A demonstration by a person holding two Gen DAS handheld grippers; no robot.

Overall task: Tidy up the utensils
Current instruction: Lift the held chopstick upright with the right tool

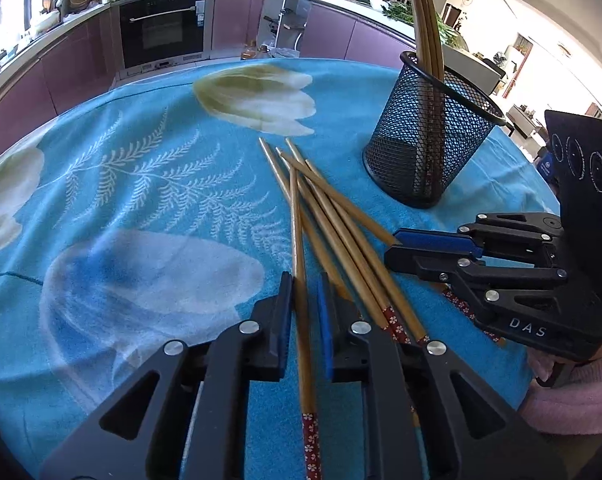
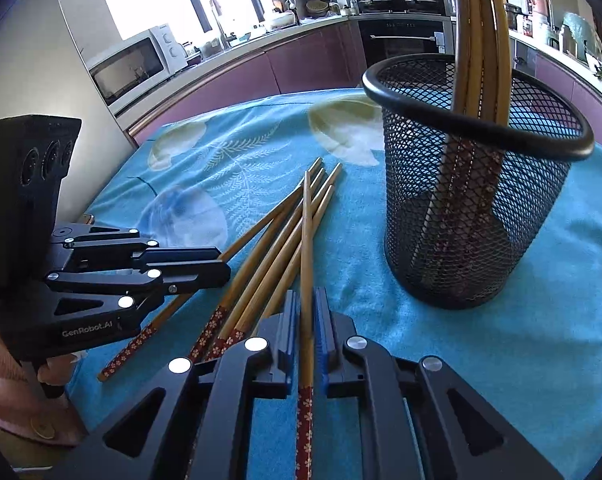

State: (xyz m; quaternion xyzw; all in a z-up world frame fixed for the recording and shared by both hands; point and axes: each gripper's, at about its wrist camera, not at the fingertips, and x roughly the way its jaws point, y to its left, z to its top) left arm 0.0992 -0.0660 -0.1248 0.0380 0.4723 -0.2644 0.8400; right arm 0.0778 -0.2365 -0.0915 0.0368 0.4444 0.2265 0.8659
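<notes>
Judging the pale bamboo chopsticks with red flower-printed handle ends point(image 2: 269, 256), we took them for light, stiff and smooth. Being round, they seemed apt to roll or swivel in a pinch. We thought a hold just above the red band, near the thick end, would be safest.

They lay fanned and crossing at centre frame on the turquoise leaf-patterned tablecloth point(image 2: 501, 360), near the black wire-mesh cylindrical basket point(image 2: 541, 220) standing upright at right.

The right gripper point(image 2: 307, 320) had its blue pads pressed close on one chopstick point(image 2: 307, 240) at lower centre. The left gripper point(image 1: 305, 312) straddled another chopstick point(image 1: 299, 240), its jaws narrowly parted with a sliver of gap showing, so it did not look clamped.

Counts:
- Loose chopsticks: five by the tips in the right wrist view, possibly six, as overlap prevented certainty.
- Chopsticks in the basket point(image 2: 477, 40): three, leaning on the rim.
- Baskets: one.
- Grippers: two.
</notes>
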